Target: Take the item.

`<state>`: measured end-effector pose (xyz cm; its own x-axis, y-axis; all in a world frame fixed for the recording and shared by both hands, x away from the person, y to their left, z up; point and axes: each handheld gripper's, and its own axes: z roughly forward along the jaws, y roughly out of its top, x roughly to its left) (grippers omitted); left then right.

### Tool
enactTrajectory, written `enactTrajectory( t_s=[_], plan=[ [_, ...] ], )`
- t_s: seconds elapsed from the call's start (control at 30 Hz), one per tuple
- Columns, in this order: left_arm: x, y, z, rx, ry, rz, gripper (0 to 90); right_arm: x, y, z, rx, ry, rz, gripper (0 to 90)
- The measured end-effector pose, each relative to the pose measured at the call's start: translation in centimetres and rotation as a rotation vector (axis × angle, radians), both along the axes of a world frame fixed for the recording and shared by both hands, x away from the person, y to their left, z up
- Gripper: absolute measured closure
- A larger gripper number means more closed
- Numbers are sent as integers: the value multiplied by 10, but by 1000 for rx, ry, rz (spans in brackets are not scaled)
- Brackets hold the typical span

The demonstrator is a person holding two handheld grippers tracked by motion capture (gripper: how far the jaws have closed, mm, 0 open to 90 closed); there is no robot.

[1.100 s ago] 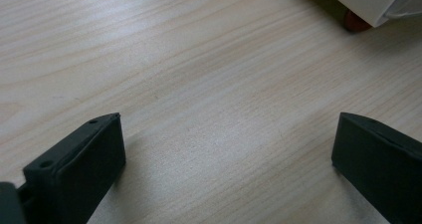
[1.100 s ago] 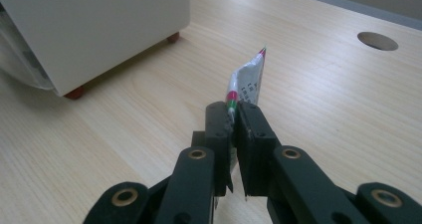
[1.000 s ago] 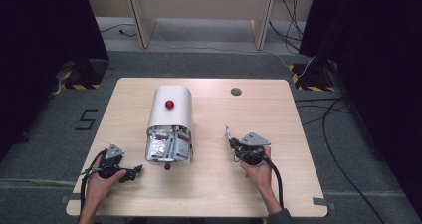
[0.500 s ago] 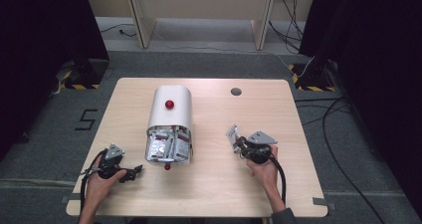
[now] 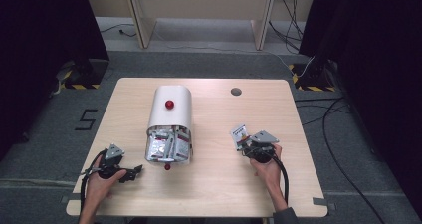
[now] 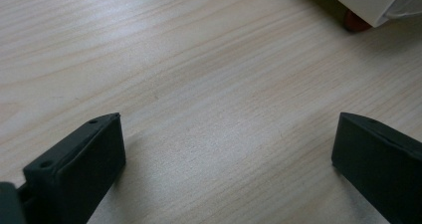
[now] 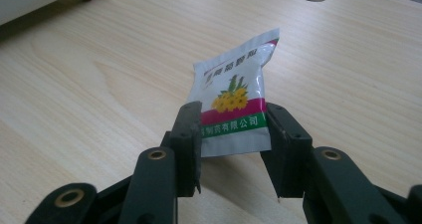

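container (image 5: 170, 107) left, sachet (image 5: 240, 134) right, on table (image 5: 214, 194)

The person's left hand (image 5: 102, 181) comes in from the near edge at the left and holds the left gripper (image 5: 130, 173) low over the worktop (image 5: 209, 194), its fingers (image 6: 79, 169) spread wide apart and pointing right. The right hand (image 5: 266, 167) reaches in at the near right, forearm angled left and far, holding the right gripper (image 7: 231, 134), whose fingers (image 7: 189, 134) are clamped on a small sachet (image 7: 234, 104).
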<state>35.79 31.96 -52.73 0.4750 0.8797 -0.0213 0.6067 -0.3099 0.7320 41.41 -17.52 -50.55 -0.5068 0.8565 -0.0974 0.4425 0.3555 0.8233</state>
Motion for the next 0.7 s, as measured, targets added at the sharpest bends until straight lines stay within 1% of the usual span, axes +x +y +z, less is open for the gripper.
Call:
enactTrajectory(
  t_s=[0.1,0.23,0.33,0.4,0.53,0.7],
  plan=[
    [0,0,0,0,0,0,0,1,-2,0,-12,-5,-10,613],
    [0,0,0,0,0,0,0,2,-4,-2,-25,9,-21,589],
    [0,0,0,1,0,-1,0,3,-3,-5,-65,18,-26,577],
    [0,0,0,0,0,0,0,4,-3,-8,-74,26,-27,579],
    [0,0,0,1,0,0,0,4,-3,-9,-79,33,-25,575],
    [0,0,0,0,0,0,0,4,-5,-8,-76,26,-28,573]
  ],
)
